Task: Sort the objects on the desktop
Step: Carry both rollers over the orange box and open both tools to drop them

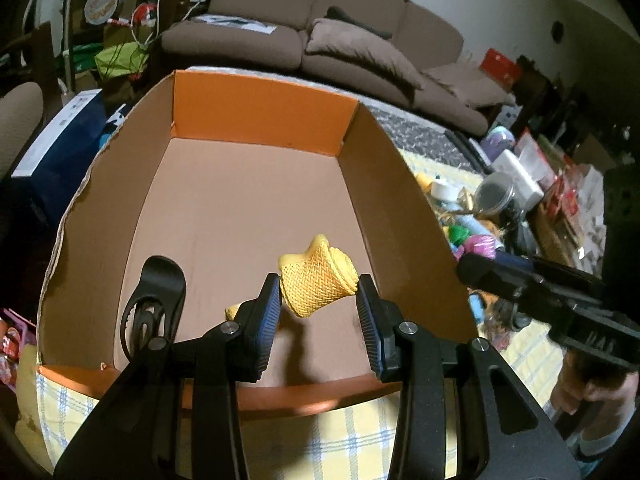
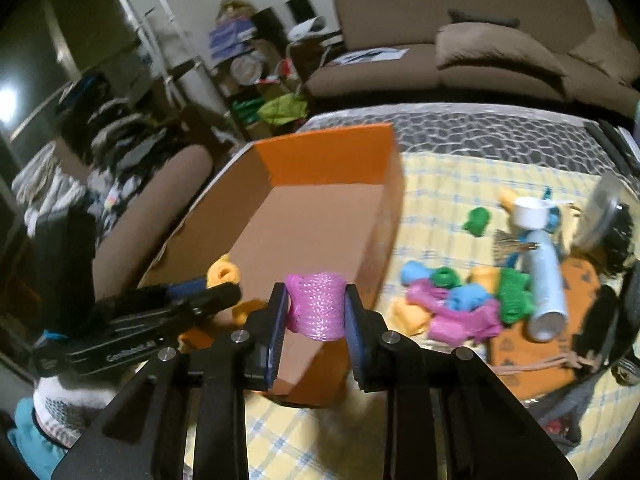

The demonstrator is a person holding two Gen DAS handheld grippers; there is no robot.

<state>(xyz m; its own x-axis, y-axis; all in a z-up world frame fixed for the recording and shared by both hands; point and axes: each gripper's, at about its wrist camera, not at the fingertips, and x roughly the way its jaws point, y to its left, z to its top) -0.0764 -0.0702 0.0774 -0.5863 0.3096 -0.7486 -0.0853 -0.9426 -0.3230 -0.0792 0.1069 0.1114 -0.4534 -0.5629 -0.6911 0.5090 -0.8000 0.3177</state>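
Left tongs (image 1: 318, 300) were clamped on 1 yellow mesh sleeve (image 1: 318, 282), held over the open cardboard box (image 1: 256, 116), above its near end. A 2nd yellow piece (image 1: 232, 312) lay on the box floor, partly hidden behind the left pad. Right tongs (image 2: 316, 308) were pinched narrow on 1 pink mesh sleeve (image 2: 316, 304), just above the box's near right corner; view blurred. The pile of remaining sleeves (image 2: 460, 300) (green, blue, pink, yellow) lay on the checked cloth (image 2: 440, 184) right of the box, beside a white tube (image 2: 546, 280).
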